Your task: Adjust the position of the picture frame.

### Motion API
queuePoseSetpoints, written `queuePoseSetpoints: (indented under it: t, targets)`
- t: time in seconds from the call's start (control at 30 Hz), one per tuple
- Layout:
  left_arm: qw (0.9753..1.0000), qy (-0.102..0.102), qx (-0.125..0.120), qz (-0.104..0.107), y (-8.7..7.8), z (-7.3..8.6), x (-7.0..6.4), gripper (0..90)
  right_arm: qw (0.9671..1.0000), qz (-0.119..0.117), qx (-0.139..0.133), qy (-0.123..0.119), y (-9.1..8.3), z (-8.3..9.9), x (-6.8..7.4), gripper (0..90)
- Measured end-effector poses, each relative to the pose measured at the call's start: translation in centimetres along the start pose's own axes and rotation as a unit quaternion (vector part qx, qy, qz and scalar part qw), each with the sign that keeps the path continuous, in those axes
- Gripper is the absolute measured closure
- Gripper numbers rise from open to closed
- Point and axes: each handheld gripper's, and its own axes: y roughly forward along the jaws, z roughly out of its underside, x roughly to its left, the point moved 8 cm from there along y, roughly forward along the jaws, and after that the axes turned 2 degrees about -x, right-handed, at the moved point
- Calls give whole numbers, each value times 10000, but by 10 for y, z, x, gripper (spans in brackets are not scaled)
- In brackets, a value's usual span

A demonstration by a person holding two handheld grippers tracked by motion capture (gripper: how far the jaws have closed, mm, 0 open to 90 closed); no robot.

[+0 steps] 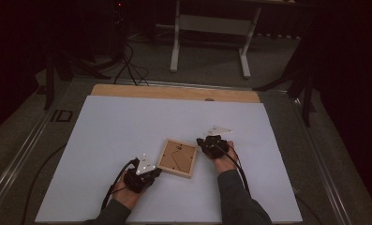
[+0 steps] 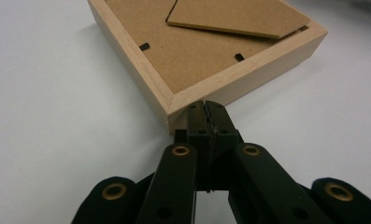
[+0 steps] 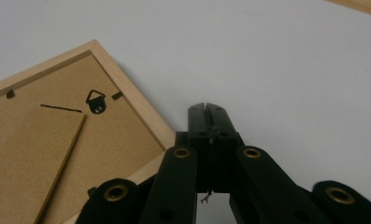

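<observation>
The big white surface [image 1: 127, 131] covers most of the table, and a strip of bare wood shows at its far edge. Near the middle of it, a bit toward the person, lies a square wooden picture frame [image 1: 176, 157], face down, so its brown back board looks up. It sits turned a little, like a diamond. The left gripper [image 1: 145, 175] is at the frame's near left corner, and in the left gripper view [image 2: 206, 122] its jaws are pressed shut with nothing between them, tips right up against that corner. The right gripper [image 1: 212, 145] is just beside the frame's right corner; in the right gripper view [image 3: 206, 122] its jaws are shut too and hold nothing. The frame [image 2: 206, 60] looks light and stiff. Its wooden rim is smooth, so it may slide on the surface when pushed. If there is glass under the board, it could break, so it wants gentle hands. The best place to grab looks like the raised wooden rim, one side per gripper. The frame works like a shallow tray: inside it lies the back board, with a fold-out stand flap [image 2: 239, 18] lifted a little, some small black clips, and a tiny black hanging hook [image 3: 96, 101].
</observation>
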Motion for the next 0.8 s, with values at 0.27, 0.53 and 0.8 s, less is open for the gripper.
queuePoseSetpoints:
  t: [0.27,0.53,0.8]
  targets:
    - [10000,56,52,-35,3,1,1,897,10000,0,86,-48,5,0,1,897]
    - [9998,53,129,-163,8,0,4,897,9999,17,150,-56,8,0,0,897]
    - [9987,271,255,-352,17,-4,5,897,9997,33,239,-97,6,2,1,898]
